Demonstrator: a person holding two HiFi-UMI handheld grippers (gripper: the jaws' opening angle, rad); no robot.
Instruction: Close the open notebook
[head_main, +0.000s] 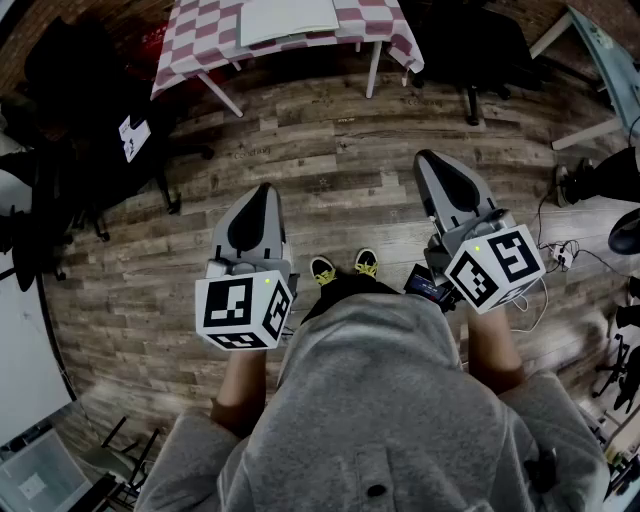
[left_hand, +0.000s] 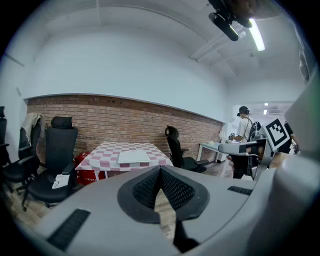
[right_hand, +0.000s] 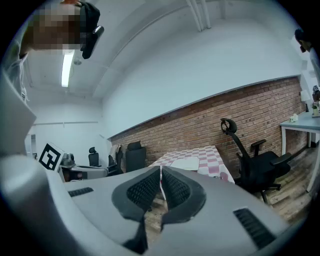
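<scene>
The open notebook (head_main: 288, 18) lies white and flat on a table with a red-and-white checked cloth (head_main: 195, 45), far across the wooden floor. It also shows in the left gripper view as the notebook (left_hand: 132, 157) and in the right gripper view as the notebook (right_hand: 186, 163). My left gripper (head_main: 264, 188) and right gripper (head_main: 428, 156) are held in front of my body, well short of the table. Both point toward it. The left gripper (left_hand: 160, 170) is shut with its pads meeting on nothing. The right gripper (right_hand: 161, 169) is likewise shut and empty.
Black office chairs stand left of the table (head_main: 85, 95) and right of it (head_main: 470, 40). A white desk (head_main: 600, 50) and floor cables (head_main: 560, 255) are at the right. Another person (left_hand: 245, 125) stands off to the right. A brick wall (left_hand: 115, 125) runs behind the table.
</scene>
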